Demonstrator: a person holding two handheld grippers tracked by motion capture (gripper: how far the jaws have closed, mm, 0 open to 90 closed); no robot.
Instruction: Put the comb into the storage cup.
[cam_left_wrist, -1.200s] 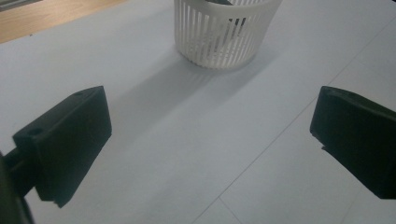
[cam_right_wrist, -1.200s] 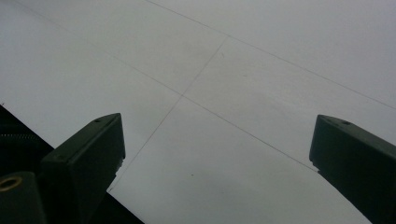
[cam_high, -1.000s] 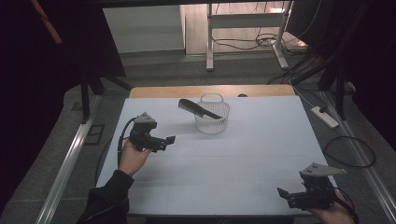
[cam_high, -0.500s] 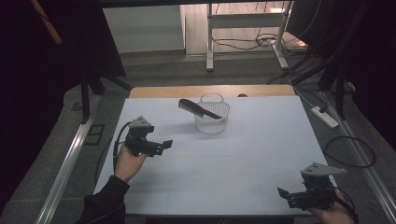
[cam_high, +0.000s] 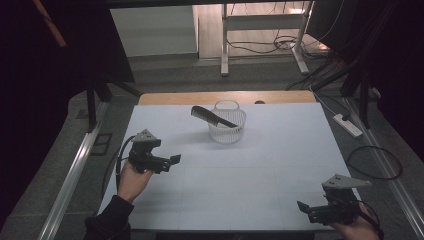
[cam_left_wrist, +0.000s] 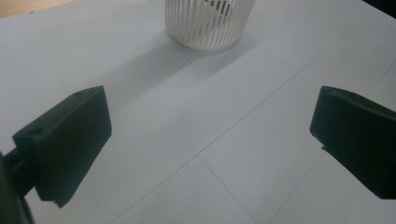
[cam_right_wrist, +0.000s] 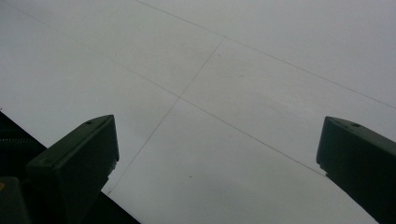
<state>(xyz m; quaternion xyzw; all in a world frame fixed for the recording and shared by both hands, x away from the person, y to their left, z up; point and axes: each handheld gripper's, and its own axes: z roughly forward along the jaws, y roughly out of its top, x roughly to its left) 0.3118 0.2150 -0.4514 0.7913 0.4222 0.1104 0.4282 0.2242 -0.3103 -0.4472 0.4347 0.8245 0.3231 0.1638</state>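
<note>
the left gripper is hovering over the left part of the white surface, held in the person's left hand, with its jaws spread wide and nothing between them; in the left gripper view the left gripper is looking along its two black jaws toward the basket, and bare white sheet is lying in the gap between them. the white slatted basket is standing upright near the far middle of the surface, well apart from the left gripper, ahead of it and off to its right. a dark comb is resting tilted across the basket, one end lying over the rim inside it and the other end sticking out over the surface on the basket's left side. the right gripper is sitting at the near right corner of the surface, held in the person's right hand, well apart from both basket and comb. in the right gripper view the right gripper is showing its jaws parted wide as well, with only the white sheet and its faint crossing lines between them, and the dark edge of the surface is showing at the lower left of that view. a black cable is trailing from the left gripper back toward the person's sleeve.
</note>
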